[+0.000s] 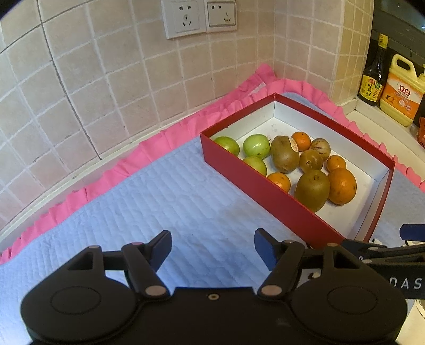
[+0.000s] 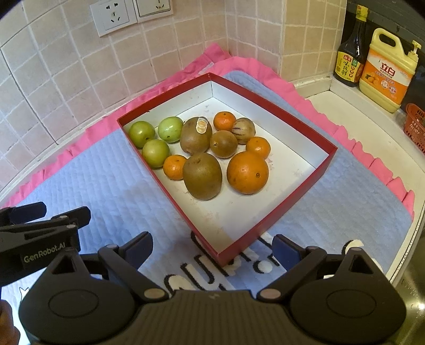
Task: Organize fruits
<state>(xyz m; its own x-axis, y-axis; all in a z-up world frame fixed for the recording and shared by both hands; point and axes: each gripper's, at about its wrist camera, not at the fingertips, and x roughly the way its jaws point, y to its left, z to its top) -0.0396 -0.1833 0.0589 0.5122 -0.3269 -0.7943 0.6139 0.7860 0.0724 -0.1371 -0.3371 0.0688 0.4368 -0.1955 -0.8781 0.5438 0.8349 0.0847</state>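
Red box (image 2: 316,173) sat on blue mat (image 2: 111,185); held green fruits (image 2: 155,152), kiwis (image 2: 202,175), oranges (image 2: 247,172) clustered at far end. Left gripper (image 1: 211,248), right gripper (image 2: 212,248) both spread wide, holding nothing, near box.

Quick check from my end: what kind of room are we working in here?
Most likely a home kitchen counter: tiled wall with wall sockets, plus a dark sauce bottle and yellow dish-soap jug beside the red fruit box.
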